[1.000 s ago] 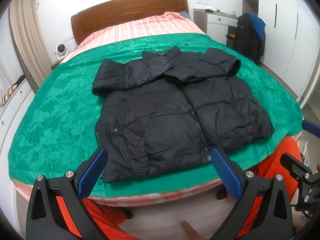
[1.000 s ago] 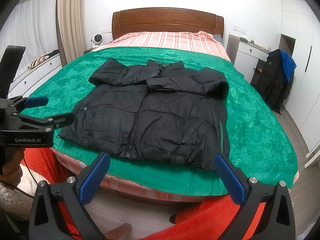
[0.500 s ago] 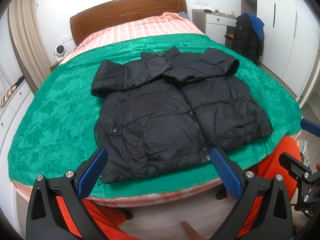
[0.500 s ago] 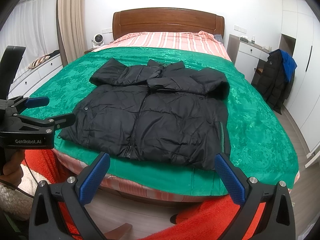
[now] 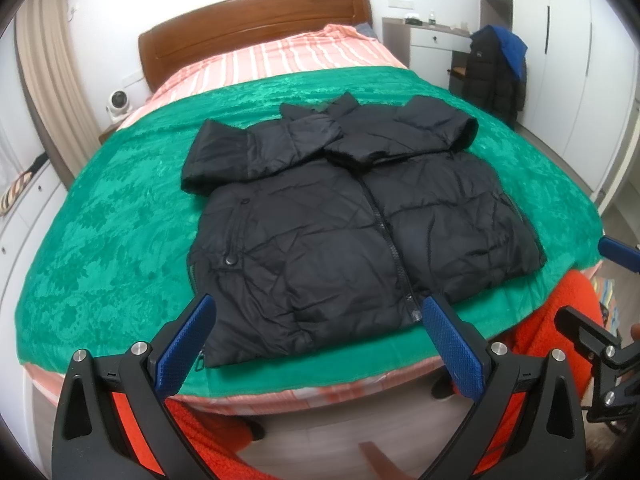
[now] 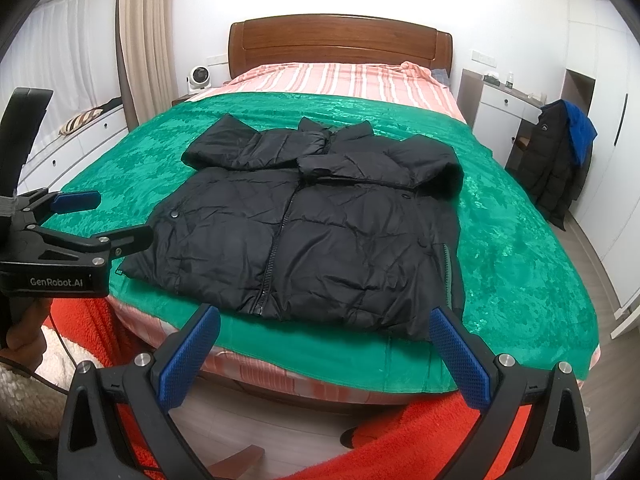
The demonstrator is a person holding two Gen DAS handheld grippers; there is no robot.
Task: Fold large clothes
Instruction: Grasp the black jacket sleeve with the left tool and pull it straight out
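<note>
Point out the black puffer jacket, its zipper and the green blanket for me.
black puffer jacket (image 5: 312,248): left wrist view, on the front panel.
zipper (image 6: 276,248): right wrist view, midway down the closed front.
green blanket (image 6: 520,248): right wrist view, bare area beside the jacket.

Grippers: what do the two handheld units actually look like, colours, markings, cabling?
Both match: the left gripper and right gripper have matte black angular frames, silver bolt heads, orange inner panels and dimpled blue finger pads. From the right wrist view, the left unit's body carries white "GenRobot.AI" lettering and a thin dark cable trails below. The hand holding it is bare.
</note>
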